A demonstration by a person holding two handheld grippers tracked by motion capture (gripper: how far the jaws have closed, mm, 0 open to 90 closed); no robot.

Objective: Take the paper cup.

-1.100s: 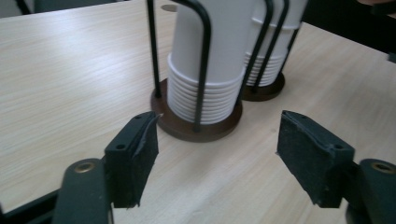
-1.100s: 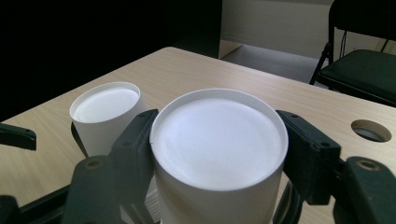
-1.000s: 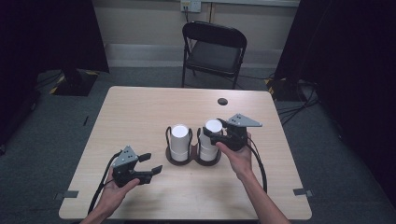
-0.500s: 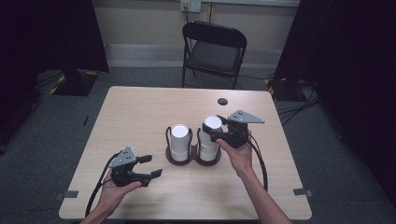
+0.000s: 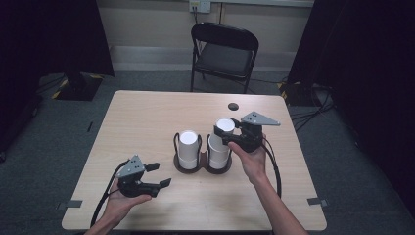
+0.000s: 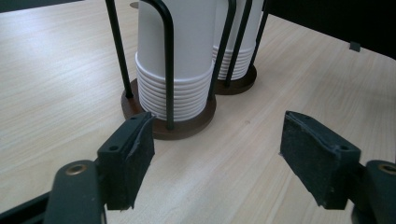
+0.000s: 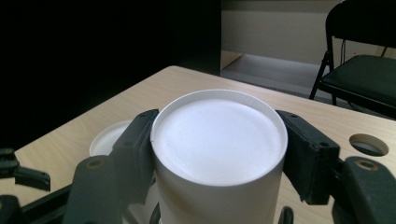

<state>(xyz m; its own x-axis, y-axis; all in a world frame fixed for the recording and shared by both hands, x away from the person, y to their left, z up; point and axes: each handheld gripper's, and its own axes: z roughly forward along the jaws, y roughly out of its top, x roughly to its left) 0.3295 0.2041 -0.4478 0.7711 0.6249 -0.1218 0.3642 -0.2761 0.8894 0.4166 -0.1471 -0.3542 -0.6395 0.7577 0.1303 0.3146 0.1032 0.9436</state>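
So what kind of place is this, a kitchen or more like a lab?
More likely a recording studio or lab: a bare wooden table ringed by black curtains, one folding chair against a plain wall, and cables on the grey carpet.

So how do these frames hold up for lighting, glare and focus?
High view: the table is evenly lit with dark surroundings, and the picture is slightly soft. Left gripper view: the jaws are sharp, with soft shadows under the cup holder and no glare. Right gripper view: the upside-down paper cup is bright, nearly washed out, the left background is black, and the chair is a little soft.
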